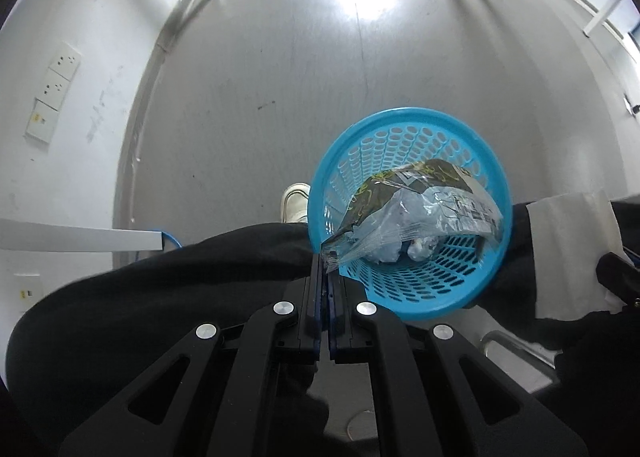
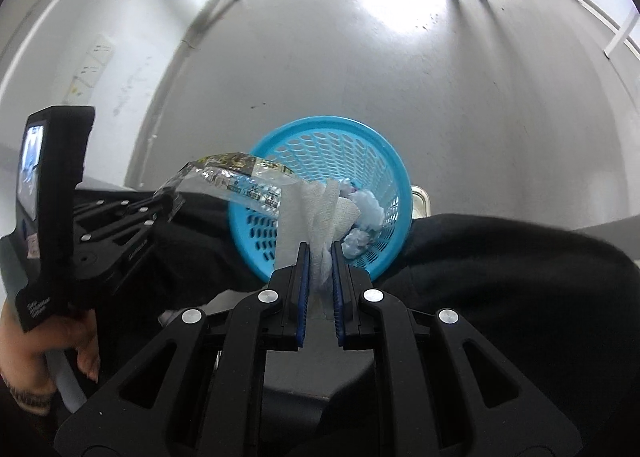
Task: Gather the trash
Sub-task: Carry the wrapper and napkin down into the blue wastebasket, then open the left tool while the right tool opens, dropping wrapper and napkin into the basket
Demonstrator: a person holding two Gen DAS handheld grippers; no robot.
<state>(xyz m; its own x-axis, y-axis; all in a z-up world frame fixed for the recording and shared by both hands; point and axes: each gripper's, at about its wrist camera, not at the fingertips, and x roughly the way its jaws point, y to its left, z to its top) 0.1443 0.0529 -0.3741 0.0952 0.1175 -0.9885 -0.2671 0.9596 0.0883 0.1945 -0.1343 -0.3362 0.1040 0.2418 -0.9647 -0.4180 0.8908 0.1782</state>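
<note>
The left tongs (image 1: 328,263) are pinching the sealed corner of a crinkly snack wrapper (image 1: 420,209), feather-light and slippery, so that stiff seam looks the surest hold. The right tongs (image 2: 320,257) are clenching a limp paper towel (image 2: 320,213). Both pieces are hanging over the blue perforated wastebasket (image 2: 384,161), with crumpled tissues (image 2: 366,217) lying inside.

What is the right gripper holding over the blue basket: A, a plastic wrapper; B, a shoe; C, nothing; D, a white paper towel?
D: the right gripper is shut on a white paper towel above the blue basket, while the plastic wrapper is in the left gripper.
</note>
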